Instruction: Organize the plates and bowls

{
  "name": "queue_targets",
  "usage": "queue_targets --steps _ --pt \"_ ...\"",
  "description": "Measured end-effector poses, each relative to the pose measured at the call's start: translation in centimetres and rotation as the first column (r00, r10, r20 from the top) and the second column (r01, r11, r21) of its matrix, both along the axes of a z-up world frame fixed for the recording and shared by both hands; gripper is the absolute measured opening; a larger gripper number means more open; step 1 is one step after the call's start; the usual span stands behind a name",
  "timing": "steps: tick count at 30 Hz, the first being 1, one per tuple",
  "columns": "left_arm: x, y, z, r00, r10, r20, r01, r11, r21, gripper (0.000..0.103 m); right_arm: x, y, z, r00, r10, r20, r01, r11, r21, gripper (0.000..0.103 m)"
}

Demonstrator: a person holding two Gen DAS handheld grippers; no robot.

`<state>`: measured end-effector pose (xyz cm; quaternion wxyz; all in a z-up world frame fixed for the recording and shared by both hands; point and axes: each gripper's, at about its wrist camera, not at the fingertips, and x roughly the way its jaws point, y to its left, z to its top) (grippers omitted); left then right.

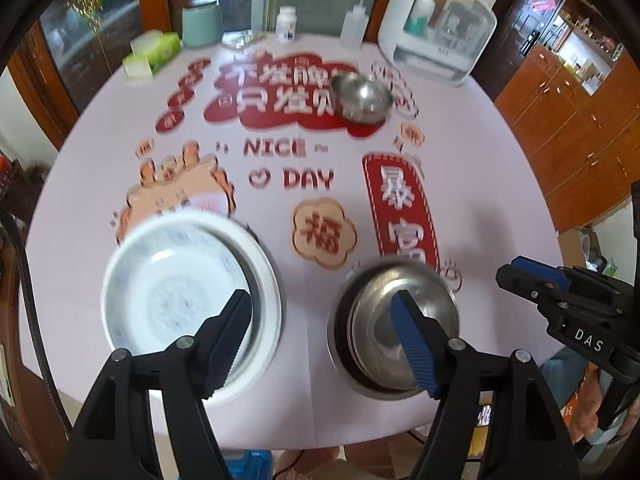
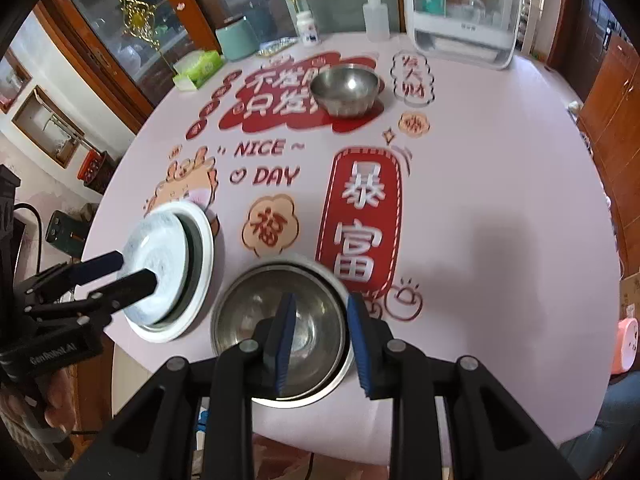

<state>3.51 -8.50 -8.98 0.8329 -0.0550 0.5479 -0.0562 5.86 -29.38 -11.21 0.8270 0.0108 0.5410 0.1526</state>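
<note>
A stack of white plates (image 1: 188,296) sits near the table's front left; the top patterned plate (image 2: 160,268) is tilted up. My left gripper (image 1: 320,336) hangs open above the front edge, its fingers (image 2: 116,276) either side of that plate's near rim in the right wrist view. Stacked steel bowls (image 1: 396,320) sit front centre. My right gripper (image 2: 320,340) is open, its left pad inside the top bowl (image 2: 304,320), its right pad outside the rim. A lone steel bowl (image 2: 346,90) stands farther back, also in the left wrist view (image 1: 362,98).
The round table (image 2: 500,184) has a printed pink cloth. At the back stand a white dish cabinet (image 2: 464,12), a squeeze bottle (image 2: 376,16), a pill bottle (image 2: 308,28), a green canister (image 2: 236,38) and a tissue box (image 2: 198,68). Wooden cabinets surround it.
</note>
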Motion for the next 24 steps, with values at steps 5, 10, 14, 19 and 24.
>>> queue_targets --steps 5,10,14,19,24 --pt "1.8 0.1 3.4 0.998 -0.008 0.06 0.007 1.0 0.011 0.076 2.0 -1.2 2.9 0.999 -0.004 0.05 0.004 1.0 -0.002 0.027" --pt "4.7 -0.8 6.8 0.991 -0.017 0.135 0.014 1.0 0.021 0.08 5.0 -2.9 6.0 0.996 -0.017 0.09 0.017 1.0 0.003 0.027" --pt "7.9 -1.7 8.9 0.984 -0.008 0.18 0.002 1.0 0.03 0.08 7.8 -4.3 8.6 0.99 -0.019 0.142 0.02 1.0 -0.002 0.037" --pt "12.2 -2.5 10.4 0.978 0.006 0.207 -0.012 0.999 0.029 0.08 11.8 -5.6 10.6 0.98 -0.016 0.196 0.02 1.0 -0.019 0.04" --pt "17.3 -3.2 10.7 0.974 0.034 0.223 -0.045 0.998 0.046 0.08 17.5 -6.4 10.4 0.983 -0.012 0.185 0.014 1.0 -0.01 0.04"
